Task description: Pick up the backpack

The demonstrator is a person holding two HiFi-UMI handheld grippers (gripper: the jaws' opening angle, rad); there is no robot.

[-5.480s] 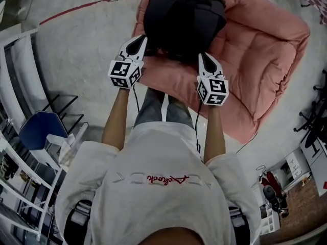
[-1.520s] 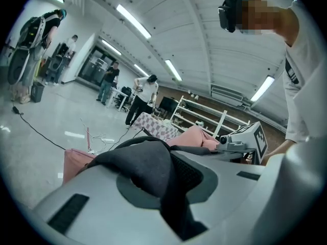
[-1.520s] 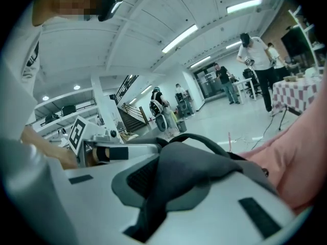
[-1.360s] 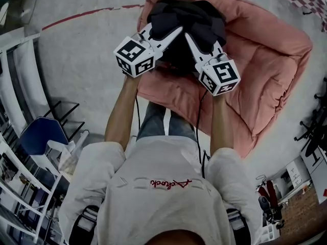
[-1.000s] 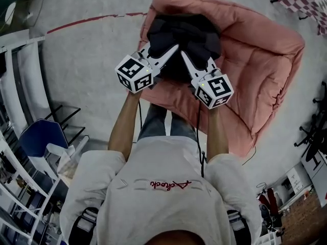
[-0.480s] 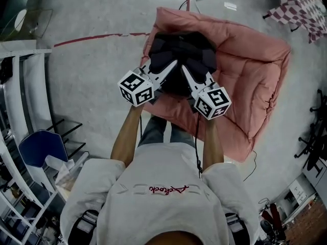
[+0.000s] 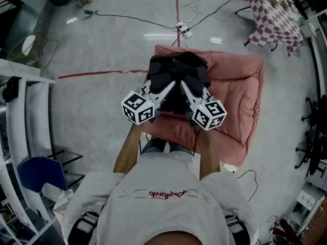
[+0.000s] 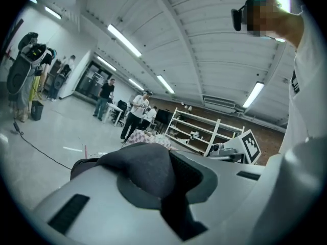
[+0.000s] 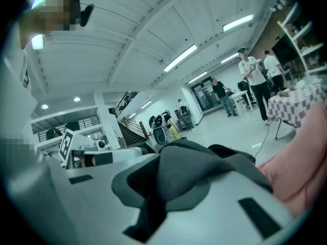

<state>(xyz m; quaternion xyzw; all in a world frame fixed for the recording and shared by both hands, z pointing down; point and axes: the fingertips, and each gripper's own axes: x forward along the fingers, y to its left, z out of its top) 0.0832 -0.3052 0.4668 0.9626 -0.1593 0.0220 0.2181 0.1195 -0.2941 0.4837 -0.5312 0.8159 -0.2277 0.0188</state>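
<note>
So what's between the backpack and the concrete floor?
A pink quilted cushion, spread on the floor under the backpack; the head view shows it.

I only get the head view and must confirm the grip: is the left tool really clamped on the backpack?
Observer: Yes. The left gripper view shows the left tool with its jaws shut on a fold of the backpack.
Operator: And the right tool?
Observer: Same. In the right gripper view the right tool pinches dark backpack fabric.
Operator: Anyone close by?
Observer: No. Some people stand across the hall, well away from both tools.
</note>
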